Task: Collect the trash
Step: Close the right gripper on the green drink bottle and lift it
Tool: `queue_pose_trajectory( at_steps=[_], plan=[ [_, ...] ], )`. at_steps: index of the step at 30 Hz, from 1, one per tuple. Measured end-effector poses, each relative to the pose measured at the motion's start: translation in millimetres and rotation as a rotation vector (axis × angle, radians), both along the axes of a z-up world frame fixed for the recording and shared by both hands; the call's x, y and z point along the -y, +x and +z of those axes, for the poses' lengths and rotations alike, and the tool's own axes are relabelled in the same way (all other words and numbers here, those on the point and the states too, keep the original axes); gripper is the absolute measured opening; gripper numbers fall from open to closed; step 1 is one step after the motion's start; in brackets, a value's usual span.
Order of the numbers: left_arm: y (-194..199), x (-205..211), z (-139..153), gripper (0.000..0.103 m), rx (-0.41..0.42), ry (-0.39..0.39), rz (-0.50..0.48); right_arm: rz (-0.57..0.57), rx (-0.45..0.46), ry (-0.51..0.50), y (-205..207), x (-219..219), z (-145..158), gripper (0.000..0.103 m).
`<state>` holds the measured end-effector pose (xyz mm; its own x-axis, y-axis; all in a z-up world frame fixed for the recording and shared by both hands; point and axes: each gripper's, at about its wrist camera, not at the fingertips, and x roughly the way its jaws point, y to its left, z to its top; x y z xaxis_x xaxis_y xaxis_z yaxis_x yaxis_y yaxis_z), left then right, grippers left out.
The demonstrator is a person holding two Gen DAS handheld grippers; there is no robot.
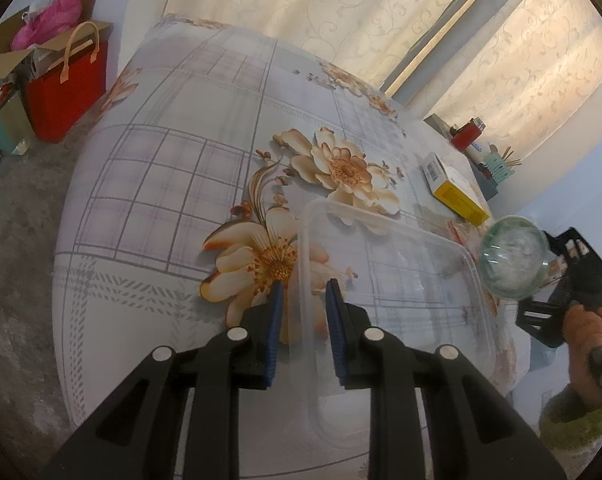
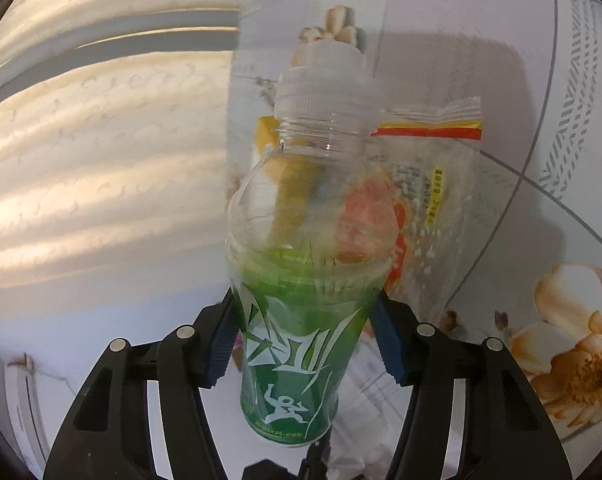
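Container: clear plastic tub (image 1: 397,280), rectangular with rounded corners and a thin rim, resting on the table (image 1: 173,184).
Left gripper (image 1: 303,300): black frame, ribbed blue pads. The jaws stand narrow with the tub's near wall between them; a slight gap shows on each side of the wall, so a firm clamp cannot be confirmed.
Bottle: empty clear plastic bottle (image 2: 305,248) with ridged neck, pale screw cap and a green printed sleeve bearing white figures.
Right gripper (image 2: 305,336): jaws about half open, closed on the bottle's green sleeve, both pads against its sides.
Bottle position: held in the air at the tub's right end, beside its far corner and not inside it.
Left wrist view only: the bottle's round base (image 1: 515,260) seen end-on, the right gripper body, and a hand (image 1: 589,344) in a green knitted cuff.
Right wrist view only: the bottle's label and cap; a clear printed wrapper (image 2: 433,184) with a red and yellow strip lying on the table behind it.
Table cover: smooth cloth, grey grid with large cream and orange flowers.
Surroundings: yellow box (image 1: 455,190) past the tub; red bag (image 1: 65,88) and open carton (image 1: 17,48) on the floor; patterned curtains (image 1: 341,8) behind.
Obstruction: the bottle blocks most of the right camera's centre.
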<state>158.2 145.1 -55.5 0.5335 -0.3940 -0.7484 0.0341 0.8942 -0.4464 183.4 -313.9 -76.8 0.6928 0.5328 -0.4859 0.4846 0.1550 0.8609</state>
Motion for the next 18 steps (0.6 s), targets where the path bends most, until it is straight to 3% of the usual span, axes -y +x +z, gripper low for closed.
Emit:
queue_pose_trajectory(
  at_steps=[8,18],
  plan=[
    [-4.0,3.5,1.1,0.004,0.011,0.018,0.002,0.064,0.070,0.014,-30.7,3.9,2.1,0.056],
    [-12.9,4.3,21.9,0.004,0.065,0.031,0.007,0.162,0.118,-0.063,-71.1,19.8,0.8,0.056]
  ],
)
